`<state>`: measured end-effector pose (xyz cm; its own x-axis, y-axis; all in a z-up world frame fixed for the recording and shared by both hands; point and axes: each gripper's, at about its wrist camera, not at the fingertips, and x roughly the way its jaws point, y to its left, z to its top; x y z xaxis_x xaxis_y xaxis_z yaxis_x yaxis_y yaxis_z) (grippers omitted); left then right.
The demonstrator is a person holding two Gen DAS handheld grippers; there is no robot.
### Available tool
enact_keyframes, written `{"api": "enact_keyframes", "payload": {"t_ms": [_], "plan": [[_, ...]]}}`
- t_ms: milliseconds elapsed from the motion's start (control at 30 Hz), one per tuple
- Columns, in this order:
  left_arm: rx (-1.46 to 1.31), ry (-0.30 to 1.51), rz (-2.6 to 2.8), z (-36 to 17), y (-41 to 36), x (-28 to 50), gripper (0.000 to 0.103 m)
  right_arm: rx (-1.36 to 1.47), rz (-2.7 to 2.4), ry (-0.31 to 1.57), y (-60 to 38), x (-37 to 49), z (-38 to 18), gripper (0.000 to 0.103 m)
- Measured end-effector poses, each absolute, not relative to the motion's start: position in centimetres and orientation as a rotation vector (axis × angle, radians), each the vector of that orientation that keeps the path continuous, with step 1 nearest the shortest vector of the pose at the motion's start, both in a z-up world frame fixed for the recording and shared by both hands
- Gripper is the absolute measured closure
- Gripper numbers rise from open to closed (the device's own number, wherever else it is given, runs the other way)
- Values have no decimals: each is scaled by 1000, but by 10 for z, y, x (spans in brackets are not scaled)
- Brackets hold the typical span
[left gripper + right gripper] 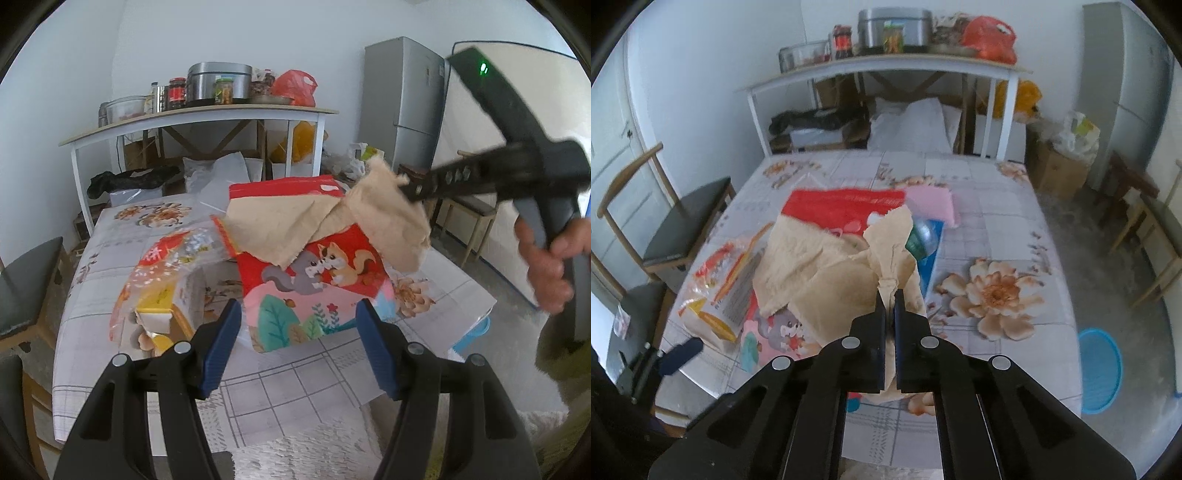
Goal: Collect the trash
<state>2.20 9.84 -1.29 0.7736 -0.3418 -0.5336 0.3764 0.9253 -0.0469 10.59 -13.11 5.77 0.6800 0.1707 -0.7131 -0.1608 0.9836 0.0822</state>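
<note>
A large sheet of crumpled beige paper (pixel 820 266) hangs from my right gripper (pixel 890 295), which is shut on a twisted corner of it. Seen from the left wrist, the paper (pixel 332 218) drapes over the top of a red squirrel-print bag (pixel 314 288), and the right gripper (pixel 404 184) comes in from the right in a person's hand (pixel 550 266). My left gripper (pixel 300 306) stands open, its blue pads (pixel 221 350) flanking the bag's lower part; I see no grip on it. A clear wrapper with a yellow box (pixel 162 288) lies left of the bag.
A flower-print cloth covers the table (pixel 997 229). A green-capped bottle (pixel 921 236) and a pink pack (pixel 934 203) lie behind the paper. A blue basin (pixel 1099 369) sits on the floor at right. Chairs (pixel 687 225) stand at left, a loaded shelf (pixel 886 66) at the back.
</note>
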Motion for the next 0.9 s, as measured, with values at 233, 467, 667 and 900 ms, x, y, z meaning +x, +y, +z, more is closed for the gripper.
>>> {"api": "enact_keyframes", "payload": {"t_ms": [233, 467, 667, 900], "plan": [[78, 564, -413, -15, 86, 21, 42, 80, 122, 748, -173, 94, 76, 101], [79, 579, -450, -20, 69, 26, 45, 120, 25, 749, -220, 82, 77, 101], [76, 582, -467, -21, 61, 27, 45, 127, -27, 782, -250, 69, 70, 101], [72, 592, -481, -23, 56, 29, 46, 131, -27, 819, -255, 68, 56, 101]]}}
